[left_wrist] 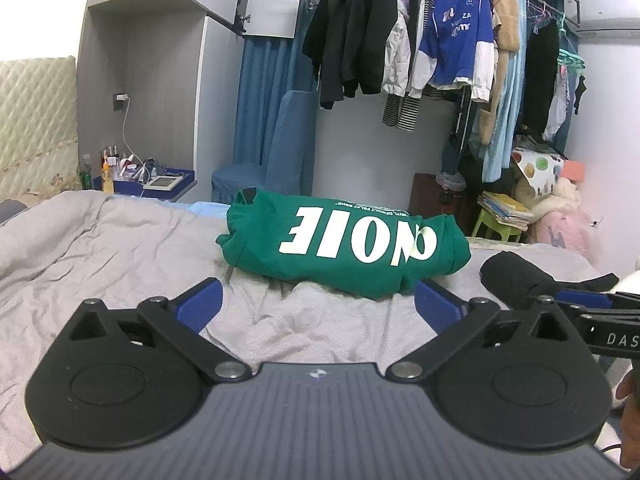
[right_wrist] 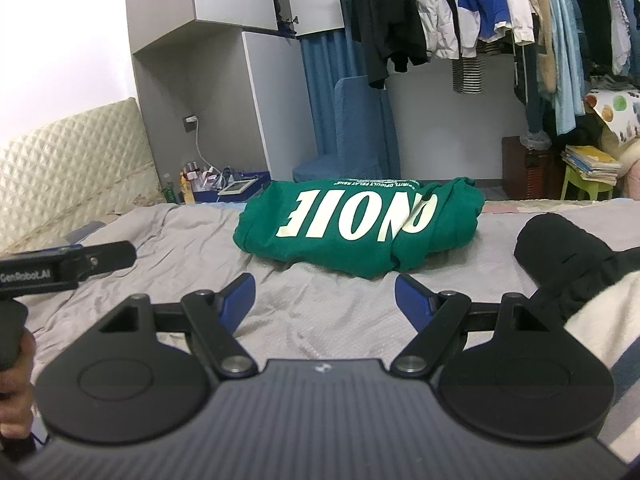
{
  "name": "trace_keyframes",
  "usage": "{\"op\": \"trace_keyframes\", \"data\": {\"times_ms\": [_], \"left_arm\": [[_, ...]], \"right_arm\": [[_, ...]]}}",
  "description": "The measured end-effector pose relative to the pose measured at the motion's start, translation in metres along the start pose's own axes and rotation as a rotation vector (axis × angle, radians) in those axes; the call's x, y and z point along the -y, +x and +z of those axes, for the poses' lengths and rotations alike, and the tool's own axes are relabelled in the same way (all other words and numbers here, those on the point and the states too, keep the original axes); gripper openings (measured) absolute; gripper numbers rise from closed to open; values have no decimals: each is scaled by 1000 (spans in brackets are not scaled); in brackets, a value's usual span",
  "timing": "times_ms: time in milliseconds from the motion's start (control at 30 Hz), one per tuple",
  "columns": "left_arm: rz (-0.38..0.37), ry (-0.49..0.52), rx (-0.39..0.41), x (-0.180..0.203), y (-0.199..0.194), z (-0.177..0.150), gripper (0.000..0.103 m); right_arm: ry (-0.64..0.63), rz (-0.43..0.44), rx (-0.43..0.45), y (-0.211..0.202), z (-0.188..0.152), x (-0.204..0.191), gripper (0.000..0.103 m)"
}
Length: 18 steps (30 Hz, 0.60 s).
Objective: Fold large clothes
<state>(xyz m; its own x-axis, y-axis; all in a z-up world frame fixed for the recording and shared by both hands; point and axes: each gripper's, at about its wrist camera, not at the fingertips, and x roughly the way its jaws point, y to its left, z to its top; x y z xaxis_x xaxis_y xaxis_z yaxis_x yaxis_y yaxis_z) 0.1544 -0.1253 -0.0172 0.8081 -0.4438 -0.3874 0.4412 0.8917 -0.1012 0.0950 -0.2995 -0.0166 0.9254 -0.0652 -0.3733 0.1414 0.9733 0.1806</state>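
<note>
Grey bed sheet (left_wrist: 100,248) carries the green sweatshirt (left_wrist: 344,244) folded into a compact bundle mid-bed, so left gripper (left_wrist: 316,300) and right gripper (right_wrist: 324,300) sit back, jaws spread, holding nothing.

We see a green sweatshirt (left_wrist: 344,240) with cream-white lettering on a grey bedsheet (left_wrist: 100,248), a black garment (right_wrist: 568,256) beside it, and blue pads (left_wrist: 200,304) on our black tools.
</note>
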Motion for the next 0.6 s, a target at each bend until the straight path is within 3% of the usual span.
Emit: {"op": "trace_keyframes", "data": {"times_ms": [100,167,233,600], "left_arm": [[11,6,-4,0,1,0,103],[21,10,-7,0,2,1,103],[27,12,-10,0,2,1,103],[33,15,-19,2,2,1,103]], "right_arm": [[-11,-9,5,-1,2,-1,79],[-10,-7,6,-1,2,-1,85],[-4,-9,15,-1,3,0,103],[-21,-13,2,0,1,-6,103]]}}
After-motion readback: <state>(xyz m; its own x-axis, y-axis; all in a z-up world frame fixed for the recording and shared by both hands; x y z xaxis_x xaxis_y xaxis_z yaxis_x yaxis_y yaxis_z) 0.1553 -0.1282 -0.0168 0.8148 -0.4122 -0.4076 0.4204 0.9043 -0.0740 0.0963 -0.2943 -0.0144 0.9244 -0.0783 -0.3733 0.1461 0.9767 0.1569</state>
